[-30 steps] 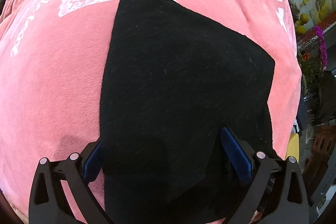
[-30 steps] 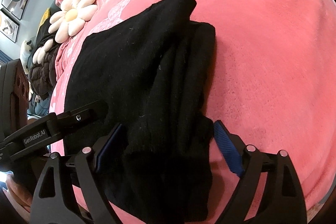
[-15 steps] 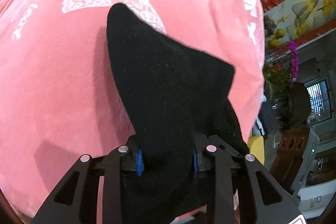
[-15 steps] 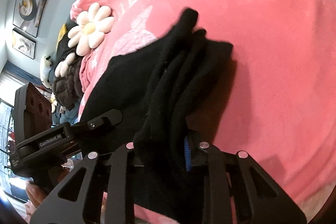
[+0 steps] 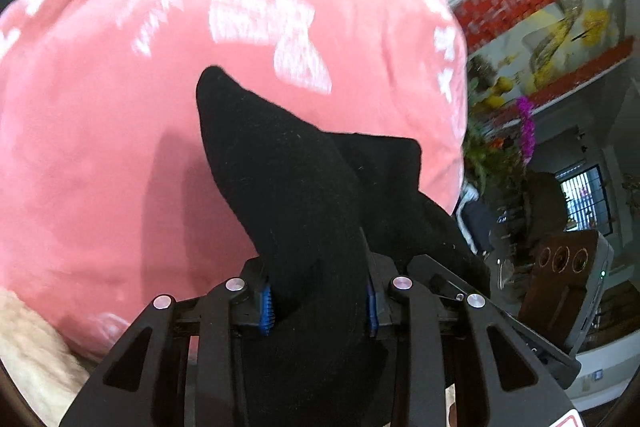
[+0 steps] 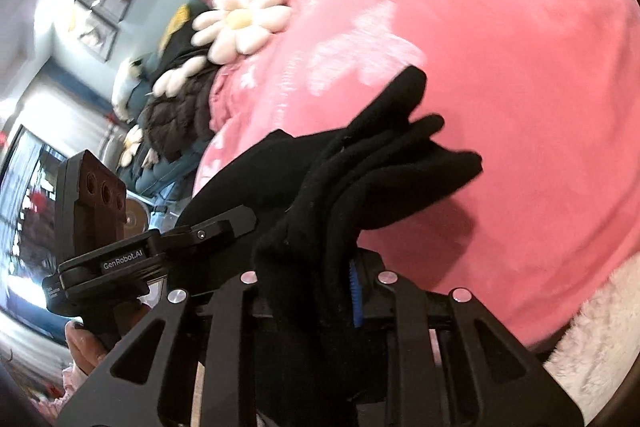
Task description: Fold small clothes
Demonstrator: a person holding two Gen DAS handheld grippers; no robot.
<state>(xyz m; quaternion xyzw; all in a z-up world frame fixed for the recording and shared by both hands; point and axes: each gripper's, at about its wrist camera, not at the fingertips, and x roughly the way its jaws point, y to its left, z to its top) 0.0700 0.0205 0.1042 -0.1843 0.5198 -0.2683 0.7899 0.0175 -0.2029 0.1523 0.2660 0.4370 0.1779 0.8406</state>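
While both pinches hold: cloth (image 5: pixel 288 187) is up off the blanket (image 5: pixel 100 147), one near edge in each gripper, rest hanging forward toward the blanket.
Cloth: black knit, small; bunched in thick pleats at the right gripper (image 6: pixel 308 291), smoother single sweep at the left gripper (image 5: pixel 318 301); far tip droops over the pink, whether it touches I can't tell.
Left gripper: blue pads (image 5: pixel 266 307) pressed onto a thick wad of cloth, pinching it.
Right gripper: pinching layered folds; only one blue pad (image 6: pixel 354 291) shows, the other is buried in cloth.
Between grippers: cloth spans from one to the other; left gripper sits just beside, seen at left in the right wrist view.
Progress: early-to-mid by my read, grab and lift done; no flat neat fold visible.
Left to do: likely carry edge over, lay down, release, flatten, maybe fold again.
Surroundings: daisy cushion (image 6: pixel 240 19) well apart; white fluffy edge (image 6: pixel 600 339) near.
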